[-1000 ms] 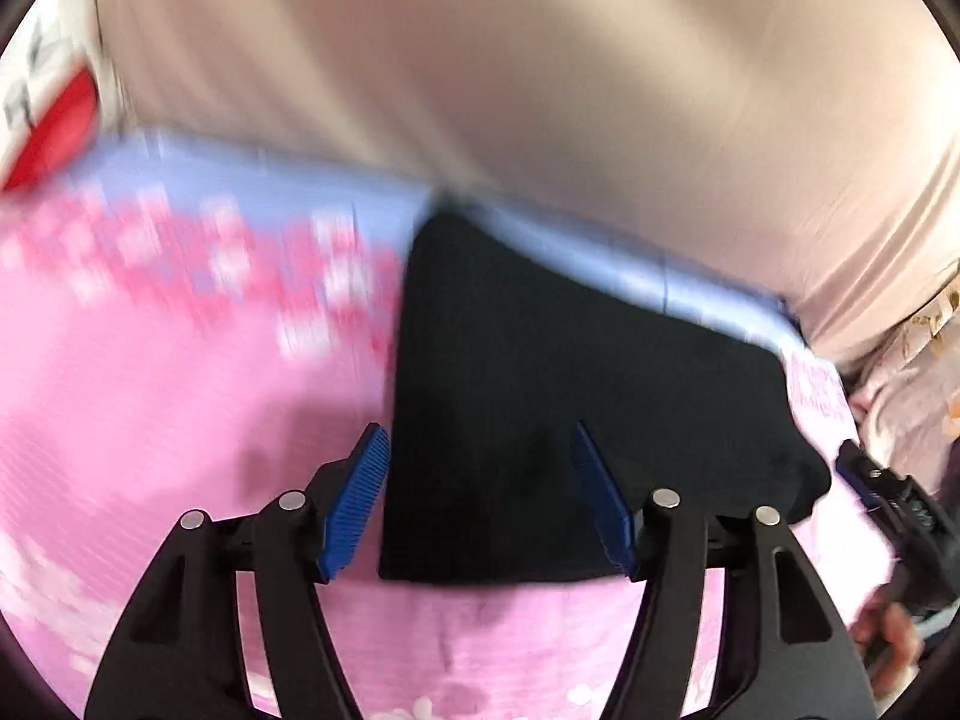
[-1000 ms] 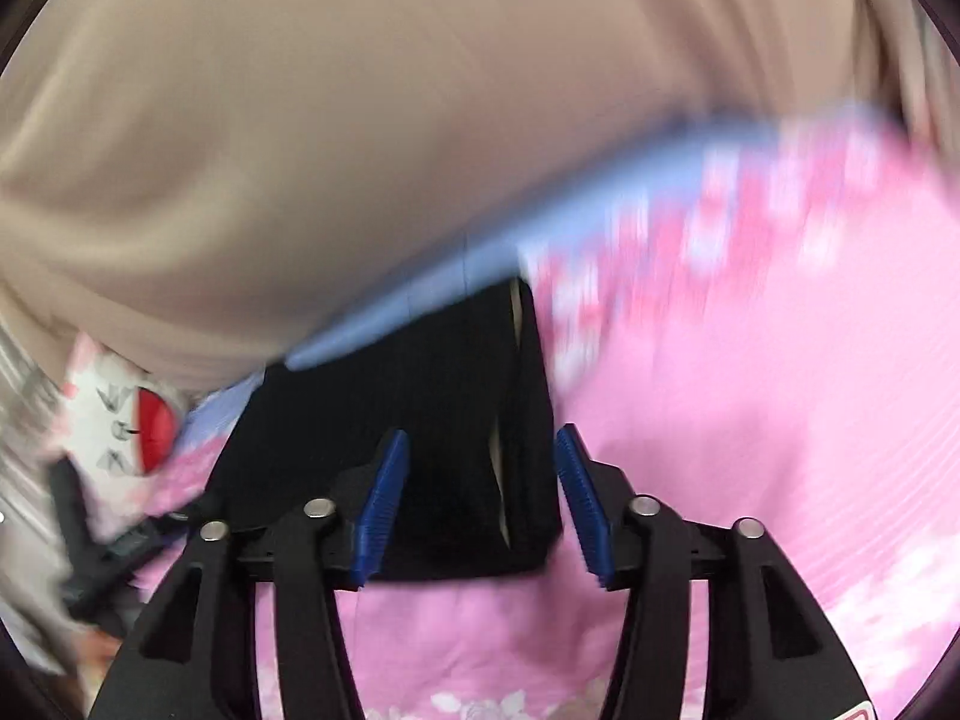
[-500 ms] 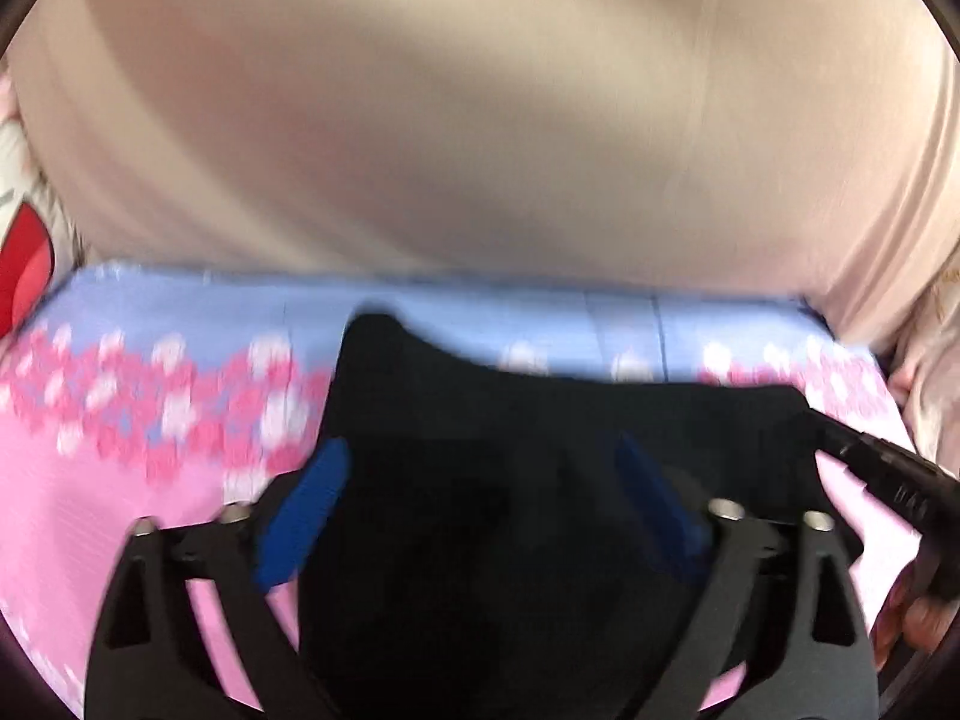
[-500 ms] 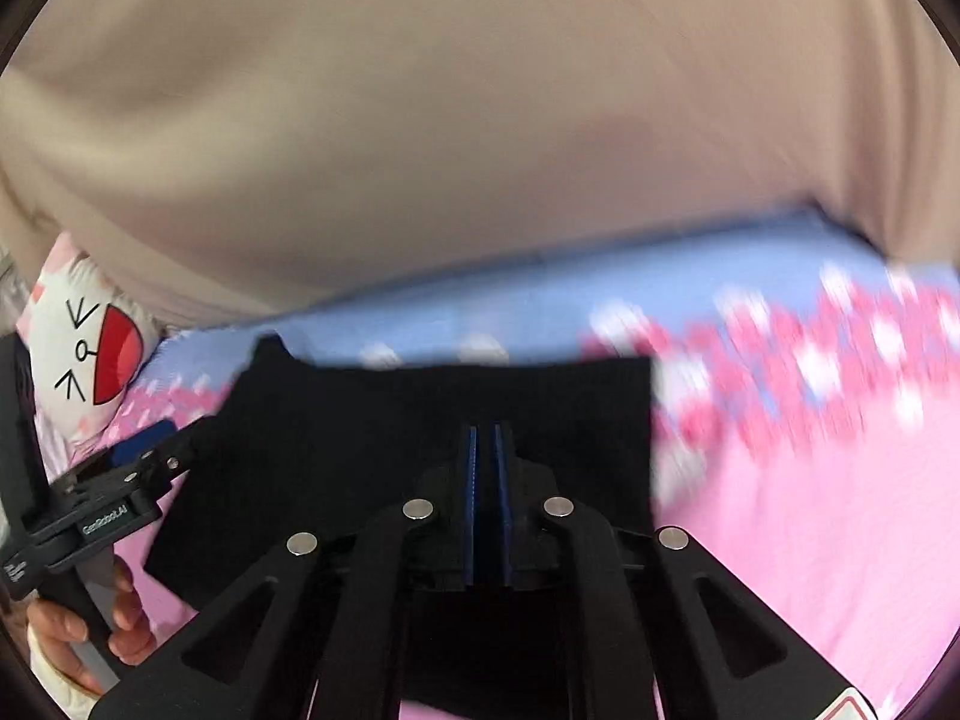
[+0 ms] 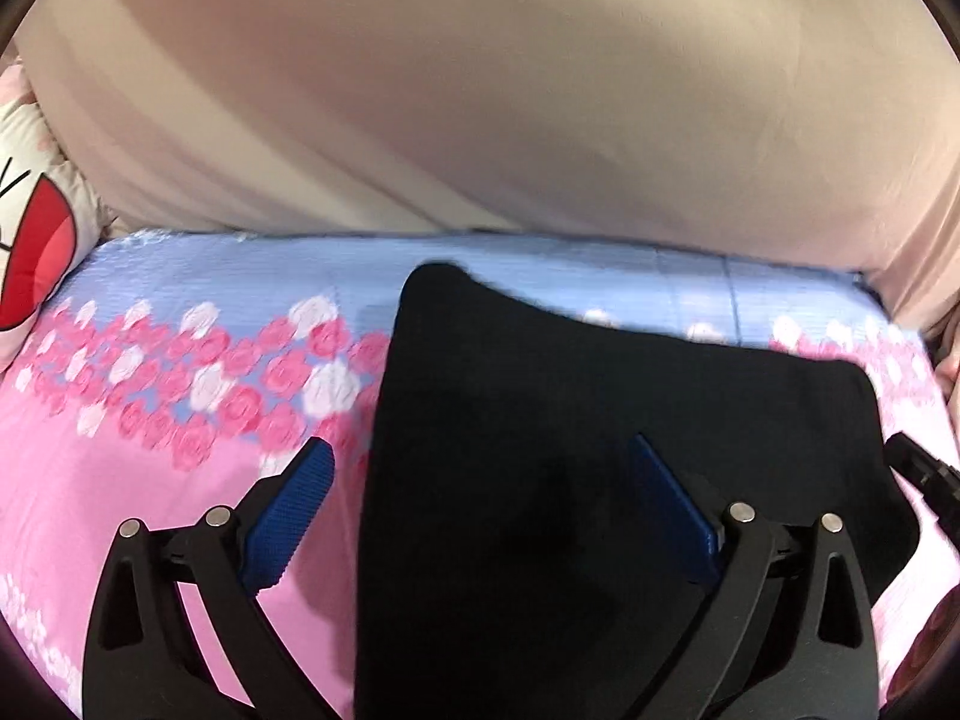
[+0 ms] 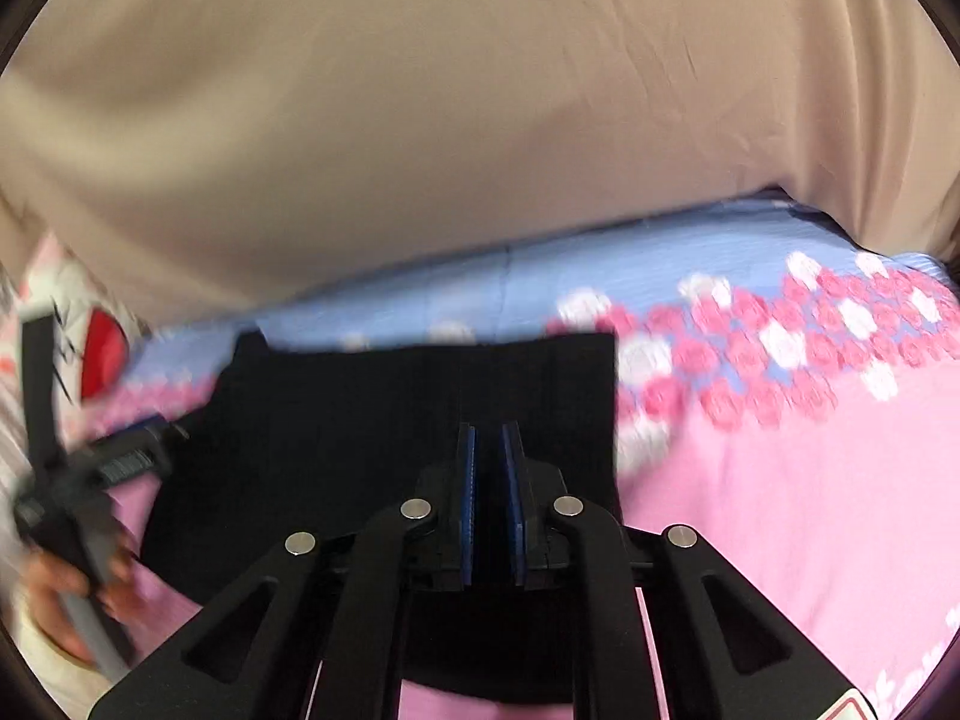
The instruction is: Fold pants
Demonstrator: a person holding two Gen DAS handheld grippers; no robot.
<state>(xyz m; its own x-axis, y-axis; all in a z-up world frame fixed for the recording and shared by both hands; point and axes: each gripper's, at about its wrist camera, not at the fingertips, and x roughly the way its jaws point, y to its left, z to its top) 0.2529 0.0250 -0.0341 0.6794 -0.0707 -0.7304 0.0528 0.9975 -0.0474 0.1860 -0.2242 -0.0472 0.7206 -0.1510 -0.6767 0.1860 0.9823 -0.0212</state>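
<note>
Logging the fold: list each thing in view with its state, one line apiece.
pants: folded into a flat black stack on the bedsheet.
left gripper: open wide, jaws just opened, straddling the pants' edge.
right gripper: nearly shut, narrow gap, over the pants.

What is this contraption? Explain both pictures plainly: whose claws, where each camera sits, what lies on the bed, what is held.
No robot: a person holds a black two-finger gripper with blue pads in each hand. Each picture comes from a fisheye camera on one gripper, looking along its fingers. Black pants lie on a pink rose-patterned bedsheet, beige cloth behind. The left gripper has just opened wide, straddling the pants' edge, holding nothing. The right gripper, nearly shut, has just eased apart slightly over the pants; whether it pinches cloth is unclear.
</note>
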